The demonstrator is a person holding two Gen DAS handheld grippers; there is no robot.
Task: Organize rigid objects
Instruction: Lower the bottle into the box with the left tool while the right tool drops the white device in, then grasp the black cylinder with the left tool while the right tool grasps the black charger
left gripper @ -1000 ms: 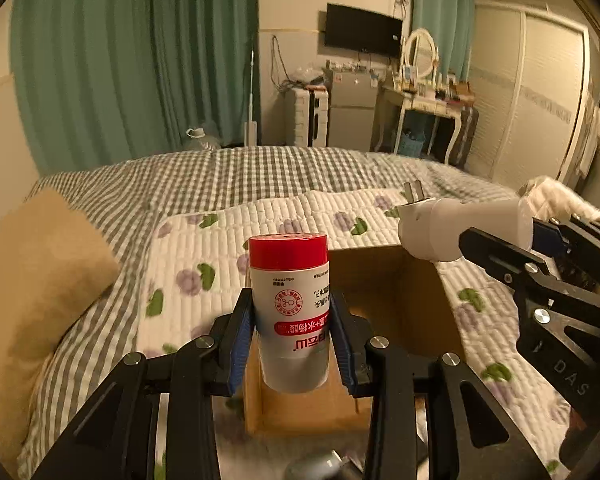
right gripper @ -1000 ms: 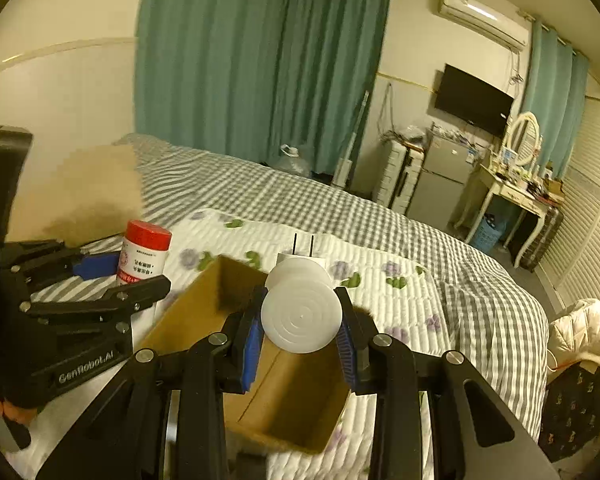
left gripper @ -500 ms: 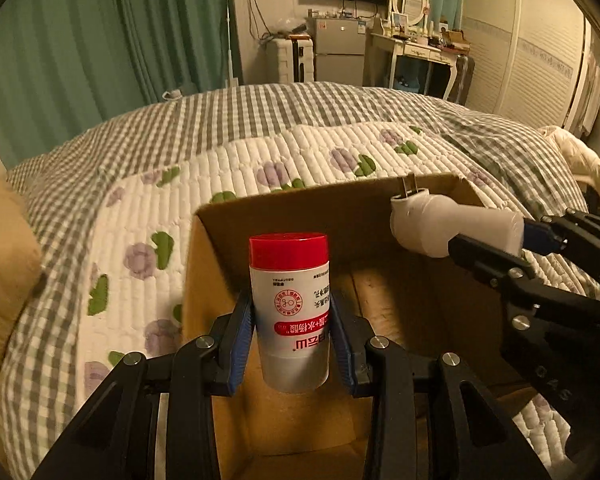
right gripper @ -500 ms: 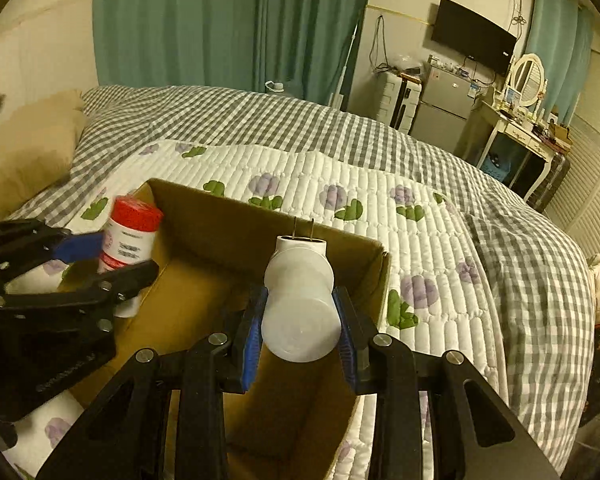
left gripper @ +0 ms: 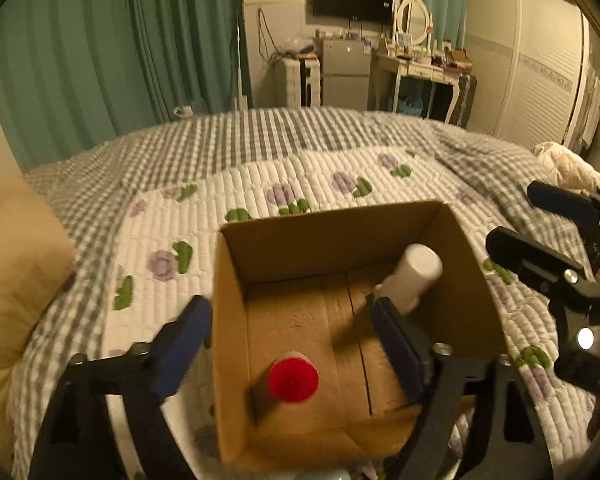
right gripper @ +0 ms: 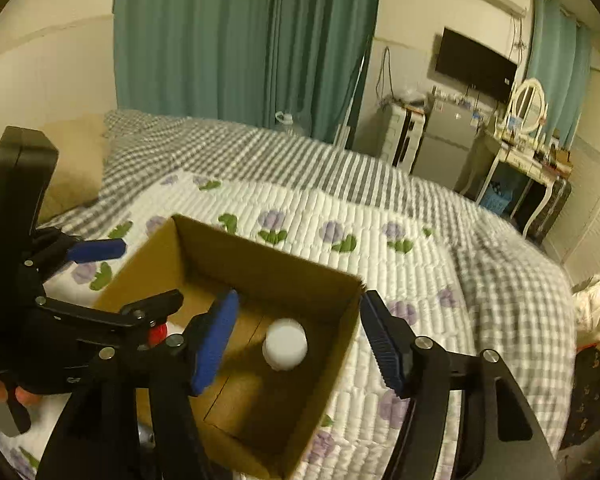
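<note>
Along the bottom of the left wrist view, the left gripper (left gripper: 286, 342) has its jaws opening wide, one blue pad outside the left wall of the cardboard box (left gripper: 230, 308) and the other over its inside; nothing is pressed between them. Just below, a bottle with a red cap (left gripper: 293, 374) sits inside the box at lower centre, free of the pads. Toward the right of the box a white bottle (left gripper: 414, 276) leans near the right wall. At the bottom of the right wrist view, the right gripper (right gripper: 298, 340) also has its jaws opening, straddling the box's right wall, with the white bottle loose below them, not gripped. At right centre of the left view the right gripper shows as black arms. Behind the box lies a white quilt with purple flowers (left gripper: 260, 188), then a grey checked bedspread (left gripper: 240, 136), and green curtains (left gripper: 112, 48) at the upper left.
</note>
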